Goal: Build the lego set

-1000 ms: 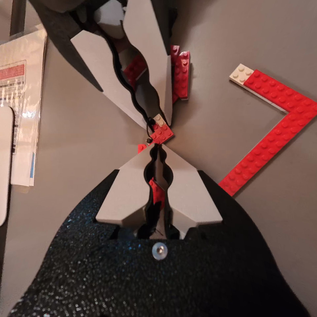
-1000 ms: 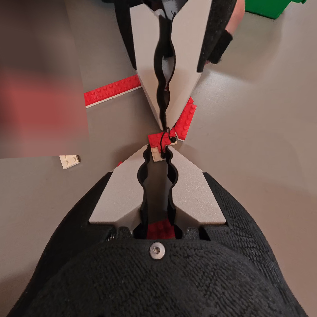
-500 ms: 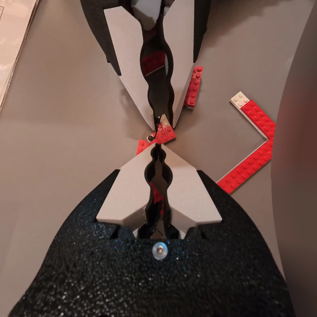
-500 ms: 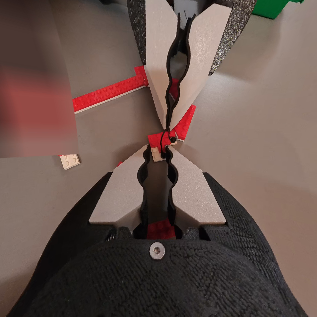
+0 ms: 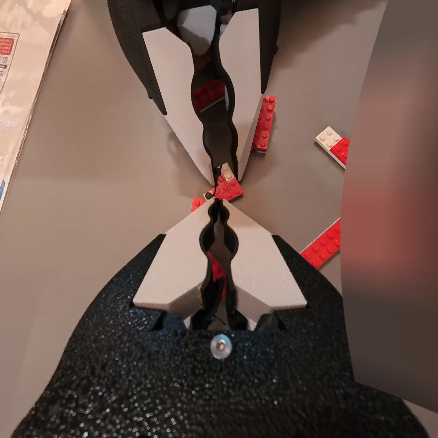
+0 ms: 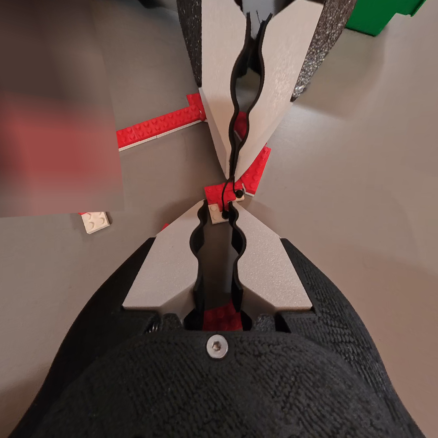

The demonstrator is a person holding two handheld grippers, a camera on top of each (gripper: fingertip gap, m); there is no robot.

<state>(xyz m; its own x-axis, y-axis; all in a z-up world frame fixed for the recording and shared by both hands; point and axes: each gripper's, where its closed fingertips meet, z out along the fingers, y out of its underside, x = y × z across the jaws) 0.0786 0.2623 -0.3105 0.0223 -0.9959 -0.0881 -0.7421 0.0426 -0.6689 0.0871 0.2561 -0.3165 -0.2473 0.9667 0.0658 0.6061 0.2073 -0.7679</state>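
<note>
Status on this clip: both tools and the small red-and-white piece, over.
Left tool shut on black cord. Right tool pinching small red-and-white brick assembly. Loose red plate just beyond; nothing blocking.

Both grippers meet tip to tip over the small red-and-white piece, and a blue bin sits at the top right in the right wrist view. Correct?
Wrong on one point: the bin is green, as the right wrist view shows. The left gripper and right gripper do meet over the red-and-white piece.

Left tongs (image 5: 218, 201): tips pinched together at the small red-and-white plate assembly (image 5: 228, 187).
Right tongs (image 5: 225, 175): opposite, tips gripping the assembly's white end.
Bench (image 5: 94, 166): grey; loose red plate (image 5: 265, 125), long red strip (image 5: 323, 244), booklet (image 5: 21, 78) at left.
</note>
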